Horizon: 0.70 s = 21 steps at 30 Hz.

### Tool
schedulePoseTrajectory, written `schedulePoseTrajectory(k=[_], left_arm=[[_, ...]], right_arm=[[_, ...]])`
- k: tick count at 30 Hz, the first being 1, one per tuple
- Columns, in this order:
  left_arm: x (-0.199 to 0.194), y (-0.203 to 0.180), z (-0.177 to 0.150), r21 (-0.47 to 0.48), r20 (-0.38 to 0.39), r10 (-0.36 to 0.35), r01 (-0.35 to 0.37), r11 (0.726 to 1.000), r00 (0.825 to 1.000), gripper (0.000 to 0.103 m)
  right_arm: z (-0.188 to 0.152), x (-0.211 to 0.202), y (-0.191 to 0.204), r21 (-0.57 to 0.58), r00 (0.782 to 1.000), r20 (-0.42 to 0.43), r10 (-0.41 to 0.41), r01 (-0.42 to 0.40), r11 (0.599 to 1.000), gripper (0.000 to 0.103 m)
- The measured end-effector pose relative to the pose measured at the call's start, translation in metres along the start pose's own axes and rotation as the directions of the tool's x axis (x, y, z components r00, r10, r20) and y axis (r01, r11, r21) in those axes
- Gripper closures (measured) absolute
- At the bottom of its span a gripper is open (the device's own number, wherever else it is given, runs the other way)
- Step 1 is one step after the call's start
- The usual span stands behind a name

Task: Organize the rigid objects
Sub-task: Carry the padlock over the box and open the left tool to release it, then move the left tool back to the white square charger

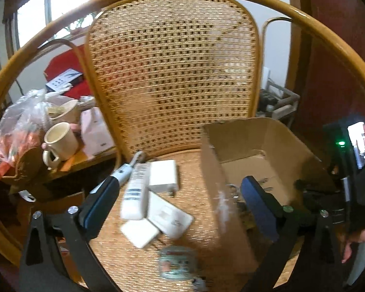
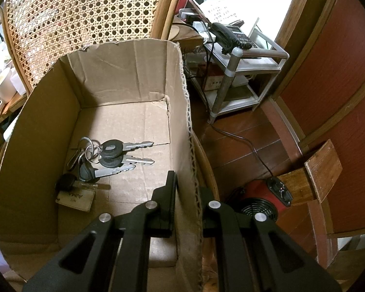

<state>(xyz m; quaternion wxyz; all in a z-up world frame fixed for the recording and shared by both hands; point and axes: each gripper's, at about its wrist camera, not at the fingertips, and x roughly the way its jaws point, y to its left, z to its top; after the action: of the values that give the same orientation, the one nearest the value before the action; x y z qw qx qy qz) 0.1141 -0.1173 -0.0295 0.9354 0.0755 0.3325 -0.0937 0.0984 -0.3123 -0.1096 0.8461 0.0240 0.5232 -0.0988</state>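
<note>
Left gripper (image 1: 180, 194) spread wide, empty, at lower centre above stiff, light white plastic adapters (image 1: 163, 175); grasp across short sides. Right gripper (image 2: 186, 203) clamps brown cardboard box wall (image 2: 182, 126), lower centre.

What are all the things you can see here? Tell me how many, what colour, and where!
chair: one, tan cane, under everything
cardboard box: one, brown, on the seat
keys: one bunch, black and silver, inside the box
white gadgets: about five, on the seat beside the box
tin: one, greenish, blurred, near the seat's front
mugs: two, cream, side table
telephone: one, black, on a grey shelf
heater: one, red, floor
left gripper: black, open, over the seat
right gripper: black, clamped on the box's wall
</note>
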Motion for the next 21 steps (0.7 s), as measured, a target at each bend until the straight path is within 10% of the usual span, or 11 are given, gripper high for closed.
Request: schedulePoseTrajectory(k=[21], left_arm=[[0.048,0.063,-0.03,0.034,-0.169,0.133,-0.129,0.991,0.977,0.002]], right_arm=[[0.0,0.0,0.001,-0.001,1.0,0.0,-0.001,0.001,1.0,0.091]])
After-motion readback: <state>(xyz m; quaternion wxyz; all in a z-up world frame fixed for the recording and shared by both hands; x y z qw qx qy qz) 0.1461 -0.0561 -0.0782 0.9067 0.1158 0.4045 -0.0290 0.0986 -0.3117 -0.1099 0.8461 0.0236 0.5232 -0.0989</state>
